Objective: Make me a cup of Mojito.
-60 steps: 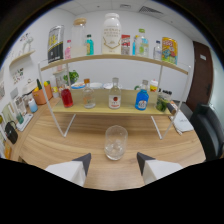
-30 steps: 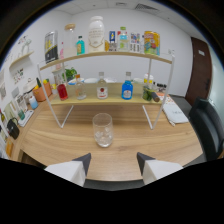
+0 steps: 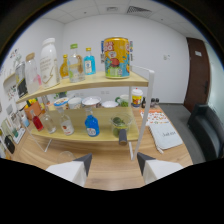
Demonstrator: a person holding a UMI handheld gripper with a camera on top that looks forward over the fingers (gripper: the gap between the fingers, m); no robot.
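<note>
Now the tongs (image 3: 114,167), apart and empty, swing right past the glass toward a lower-shelf jar (image 3: 119,127) at centre, likely mint.

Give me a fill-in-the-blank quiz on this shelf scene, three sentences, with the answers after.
1. The big colourful can stands on the ______ shelf of the rack.
2. The small blue bottle stands on the ______ shelf, beyond the gripper.
3. The gripper's jaws are ______, with nothing between them.

Missing words: top; lower; open
</note>
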